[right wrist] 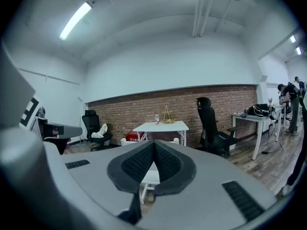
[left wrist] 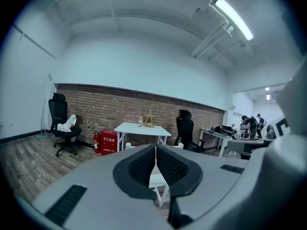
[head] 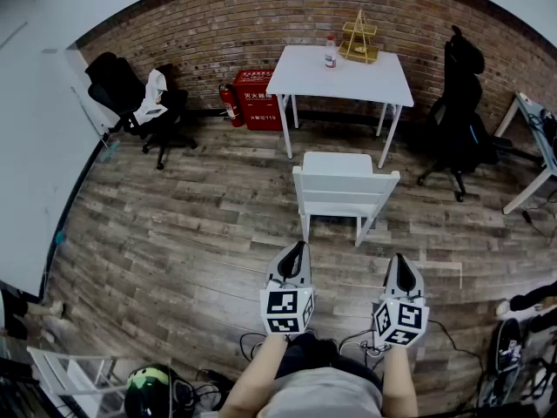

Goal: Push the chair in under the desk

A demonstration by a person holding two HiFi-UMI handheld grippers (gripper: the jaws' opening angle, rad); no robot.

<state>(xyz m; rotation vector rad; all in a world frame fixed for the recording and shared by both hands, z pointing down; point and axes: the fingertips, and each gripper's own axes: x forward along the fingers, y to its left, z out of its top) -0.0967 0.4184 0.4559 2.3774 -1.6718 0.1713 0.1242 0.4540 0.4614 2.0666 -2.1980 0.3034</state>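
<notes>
Wood-plank floor (head: 174,233), backed by a brick wall (head: 218,24). Item, far left: black office chair (head: 122,98) with a white cloth (head: 154,90) draped over its seat and arm. Item: red fire extinguisher (head: 230,104) standing against the wall, just beside a red cabinet (head: 257,100). Item, centre: white desk (head: 344,77) set against the brick; on its top a small bottle (head: 330,52) and, to its right, a gold wire rack (head: 360,37). Item, the piece to be moved: white chair (head: 344,190), upright on the floor in front of the desk, backrest toward the person and seat toward the desk, its seat just short of the desk's front edge and not under the top. Item, right: tall black office chair (head: 461,111) near the wall, with the corner of a second white table (head: 533,142) at the frame edge. Item, foreground: left gripper (head: 297,247), jaws pressed together with nothing between them, held apart from the white chair's backrest, pointing toward it. Item: right gripper (head: 401,259), level with the left, jaws likewise closed on nothing, also apart from the backrest.
</notes>
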